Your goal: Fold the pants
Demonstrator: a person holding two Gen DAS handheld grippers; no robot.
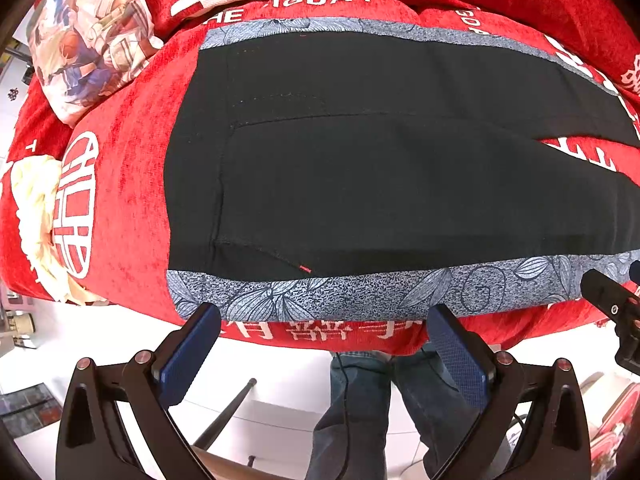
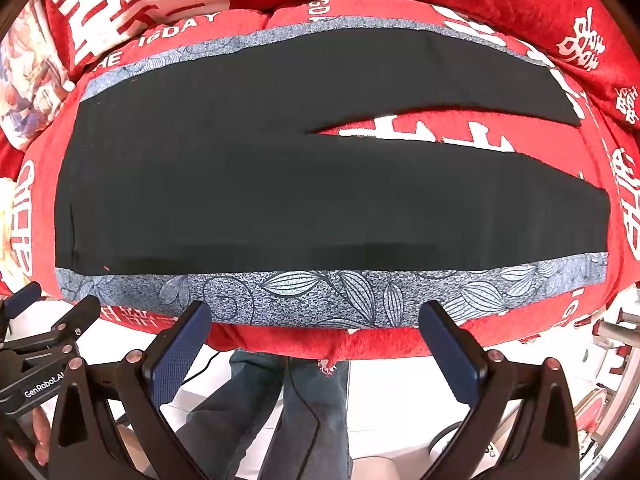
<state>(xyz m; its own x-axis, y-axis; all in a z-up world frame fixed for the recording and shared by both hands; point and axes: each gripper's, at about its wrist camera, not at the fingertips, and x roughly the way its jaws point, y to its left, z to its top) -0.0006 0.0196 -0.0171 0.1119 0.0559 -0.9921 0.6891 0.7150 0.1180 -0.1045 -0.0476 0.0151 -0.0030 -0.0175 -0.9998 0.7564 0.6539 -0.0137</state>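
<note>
Black pants (image 1: 360, 168) with grey leaf-print side stripes lie flat on a red blanket, waistband to the left and the two legs running right. In the right wrist view the pants (image 2: 280, 200) show both legs, split apart by a wedge of red. My left gripper (image 1: 324, 314) stands open just in front of the near printed stripe (image 1: 320, 294), near the waist end, with nothing between its blue pads (image 1: 188, 356). My right gripper (image 2: 314, 312) is open too, hovering at the near stripe (image 2: 320, 292) mid-length, touching nothing.
The red blanket (image 1: 132, 184) with white lettering covers the raised surface, its near edge just under both grippers. A printed cushion (image 1: 88, 40) lies at the back left. A person's jean-clad legs (image 2: 280, 412) stand below on a white floor. The other gripper (image 2: 44, 344) shows at the left.
</note>
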